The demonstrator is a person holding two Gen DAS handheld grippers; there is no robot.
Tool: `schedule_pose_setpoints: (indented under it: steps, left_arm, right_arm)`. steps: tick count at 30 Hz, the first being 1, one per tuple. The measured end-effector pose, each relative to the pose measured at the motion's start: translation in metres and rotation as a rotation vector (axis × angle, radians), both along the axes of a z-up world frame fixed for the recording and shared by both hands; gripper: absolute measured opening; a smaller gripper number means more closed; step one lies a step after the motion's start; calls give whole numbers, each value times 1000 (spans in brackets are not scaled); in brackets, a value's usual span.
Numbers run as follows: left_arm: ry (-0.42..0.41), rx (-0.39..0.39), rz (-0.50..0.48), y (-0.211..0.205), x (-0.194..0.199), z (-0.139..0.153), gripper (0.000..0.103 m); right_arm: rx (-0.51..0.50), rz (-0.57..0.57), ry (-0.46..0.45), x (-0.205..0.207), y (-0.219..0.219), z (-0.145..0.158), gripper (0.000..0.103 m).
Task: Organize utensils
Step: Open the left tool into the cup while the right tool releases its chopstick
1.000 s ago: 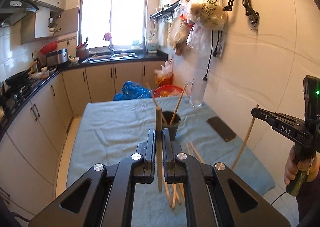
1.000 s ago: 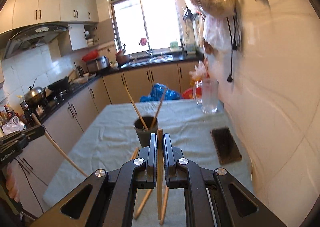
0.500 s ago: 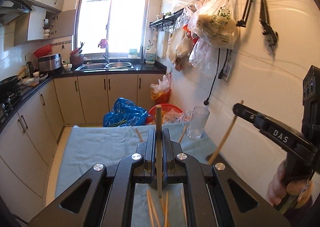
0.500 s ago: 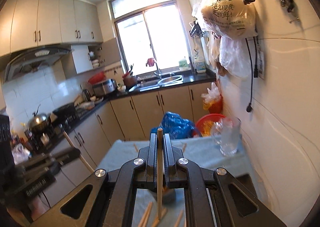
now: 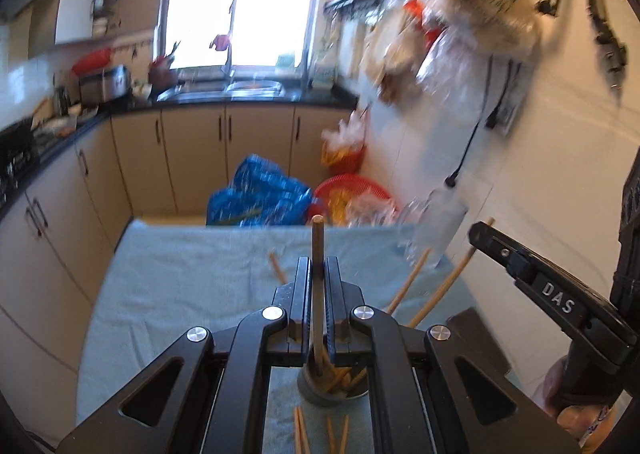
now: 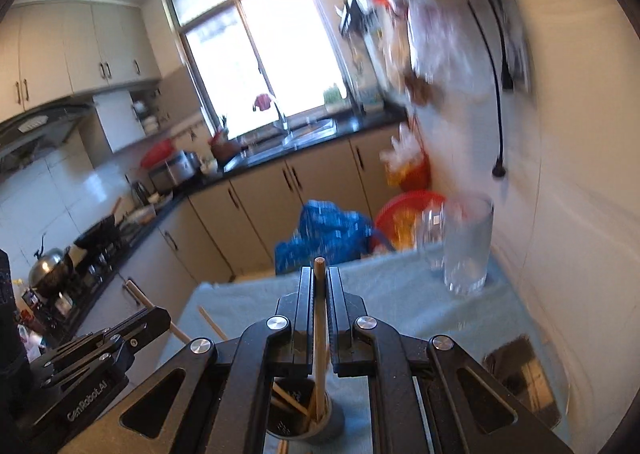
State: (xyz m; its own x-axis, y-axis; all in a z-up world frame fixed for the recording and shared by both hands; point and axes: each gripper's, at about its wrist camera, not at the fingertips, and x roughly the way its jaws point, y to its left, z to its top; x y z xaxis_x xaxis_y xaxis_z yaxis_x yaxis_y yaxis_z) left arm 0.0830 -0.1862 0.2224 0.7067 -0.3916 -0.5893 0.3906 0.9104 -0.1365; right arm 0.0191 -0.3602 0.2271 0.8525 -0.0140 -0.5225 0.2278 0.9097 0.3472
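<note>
My left gripper (image 5: 318,266) is shut on a wooden chopstick (image 5: 317,286) held upright, its lower end inside the dark grey cup (image 5: 326,390), which holds a few other chopsticks. My right gripper (image 6: 319,274) is shut on another chopstick (image 6: 319,334), its lower end also inside the cup (image 6: 304,414). Each gripper shows in the other's view: the right one (image 5: 476,230) at the right, the left one (image 6: 160,318) at the lower left. Loose chopsticks (image 5: 320,434) lie on the blue-grey cloth (image 5: 192,262) before the cup.
A clear glass (image 6: 466,250) stands at the table's far right corner by the tiled wall. A dark phone (image 6: 520,370) lies on the cloth at the right. Beyond the table are a blue bag (image 5: 260,194), a red basket (image 5: 352,194) and kitchen cabinets.
Both grippers have moved forward and down over the cup, each still gripping its chopstick. The chopsticks' lower ends now sit inside the cup. Both views are blurred from motion.
</note>
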Motion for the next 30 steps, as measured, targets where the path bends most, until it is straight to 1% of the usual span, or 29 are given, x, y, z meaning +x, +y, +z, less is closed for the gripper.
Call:
schedule_pose_setpoints:
  steps: [4, 6, 7, 8, 9, 10, 13, 16, 18, 22, 25, 27, 28, 30]
  left_arm:
    - [29, -5, 21, 11, 4, -14, 6]
    - [28, -12, 24, 16, 2, -14, 9]
    - [26, -15, 25, 19, 0, -13, 16]
    - [21, -21, 28, 21, -3, -11, 27]
    - [10, -28, 33, 24, -7, -8, 32]
    - [-6, -32, 39, 27, -12, -5, 36]
    - [-28, -31, 41, 35, -25, 4, 37]
    - [-41, -46, 40, 46, -42, 13, 42]
    - [-59, -52, 42, 57, -59, 17, 44]
    - [-76, -61, 52, 81, -86, 21, 49]
    - [-72, -54, 65, 101, -106, 13, 53]
    - [-63, -42, 82, 115, -119, -1, 55]
    - [-59, -35, 88, 118, -121, -5, 55]
    - [-33, -13, 99, 126, -126, -23, 55]
  right_arm:
    - [22, -8, 47, 4, -7, -21, 8]
    - [34, -12, 58, 5, -10, -26, 15]
    - [37, -16, 60, 4, -13, -28, 26]
    - [39, -21, 60, 3, -14, -28, 41]
    - [39, -27, 56, 0, -16, -28, 49]
    - [37, -31, 52, -1, -17, -28, 49]
    - [37, -33, 46, -11, -19, -22, 49]
    - [30, -24, 42, -26, -17, -15, 51]
    - [7, -12, 43, -40, -14, -9, 56]
    - [-54, 17, 74, -68, -5, -6, 61]
    - [-110, 46, 137, -91, -1, -14, 61]
    - [-137, 57, 175, -102, -1, -22, 64]
    - [-150, 64, 209, -112, -1, -30, 65]
    - [-149, 69, 247, -124, -3, -42, 66]
